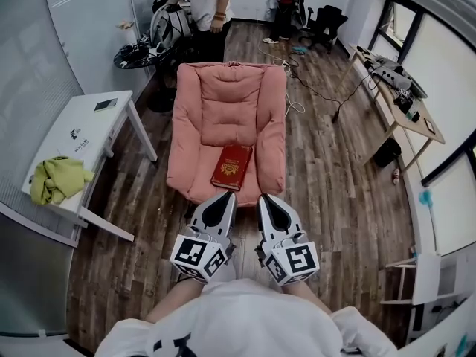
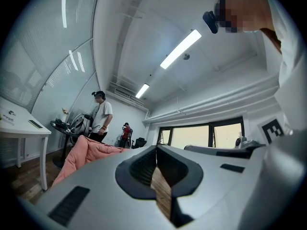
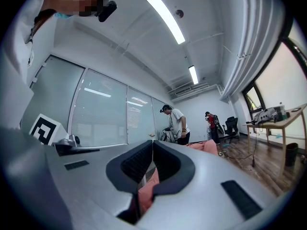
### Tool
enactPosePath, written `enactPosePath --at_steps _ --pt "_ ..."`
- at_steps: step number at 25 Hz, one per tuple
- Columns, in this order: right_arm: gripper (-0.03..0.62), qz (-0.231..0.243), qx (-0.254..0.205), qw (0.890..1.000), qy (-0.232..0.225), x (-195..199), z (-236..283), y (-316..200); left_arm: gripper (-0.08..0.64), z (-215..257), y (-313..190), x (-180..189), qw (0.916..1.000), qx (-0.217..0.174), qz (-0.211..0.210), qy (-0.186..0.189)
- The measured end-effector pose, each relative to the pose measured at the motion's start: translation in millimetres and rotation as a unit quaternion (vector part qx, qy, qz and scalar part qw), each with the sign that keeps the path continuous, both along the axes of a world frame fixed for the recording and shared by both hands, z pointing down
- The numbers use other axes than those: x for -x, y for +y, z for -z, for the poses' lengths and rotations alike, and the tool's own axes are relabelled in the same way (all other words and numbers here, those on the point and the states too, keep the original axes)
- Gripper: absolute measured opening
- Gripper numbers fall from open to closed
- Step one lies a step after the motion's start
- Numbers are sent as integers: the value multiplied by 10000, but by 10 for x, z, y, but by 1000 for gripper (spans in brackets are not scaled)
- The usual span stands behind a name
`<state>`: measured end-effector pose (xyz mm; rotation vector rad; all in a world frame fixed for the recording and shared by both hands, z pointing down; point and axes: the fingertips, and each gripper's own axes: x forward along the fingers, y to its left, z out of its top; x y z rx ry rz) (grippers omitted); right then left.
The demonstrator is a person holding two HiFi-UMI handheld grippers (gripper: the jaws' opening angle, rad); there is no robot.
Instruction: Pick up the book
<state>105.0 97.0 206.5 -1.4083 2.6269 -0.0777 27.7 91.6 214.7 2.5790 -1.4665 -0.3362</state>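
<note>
Head view: the red book (image 1: 232,166) lies flat on the seat of the pink armchair (image 1: 202,103), close to the cushion's front edge and a little right of centre. One book is in sight, on one armchair.

Just in front of that edge hang the left gripper (image 1: 225,199) and the right gripper (image 1: 266,199), side by side and pointing at the chair. Each gripper view shows its jaws pressed together with nothing between them, so neither touches the book.

By my reading the pick-up is not yet begun: approach, opening the jaws, closing on the book and lifting are all left.

Further out, a white tabletop (image 1: 89,129) at the left carries one yellow-green cloth (image 1: 59,178) and one small dark flat item (image 1: 105,105). Two people (image 1: 210,6) stand at the far end of the room.
</note>
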Motion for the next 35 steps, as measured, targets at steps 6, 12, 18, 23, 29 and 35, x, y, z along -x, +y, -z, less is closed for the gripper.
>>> enactPosePath --at_steps 6,12,18,23,29,35 --pt "26 -84 10 10000 -6 207 -31 -766 2 -22 -770 202 9999 2 -101 -39" --pt "26 -230 39 9997 -18 400 -29 -1583 3 23 -1598 436 9998 -7 -197 -72" --pt "26 -324 9 9995 55 601 45 -2311 2 54 -2366 694 9997 -13 -216 -117" --pt "26 -286 -6 9995 96 815 46 -2815 3 96 -2858 866 9997 -56 -232 -93" --pt "26 -333 6 9994 86 926 26 -3240 2 58 -3267 909 9992 -3 -371 -130" --pt "26 -319 69 9994 128 901 -8 -3445 3 92 -3470 881 9993 -27 -358 -122"
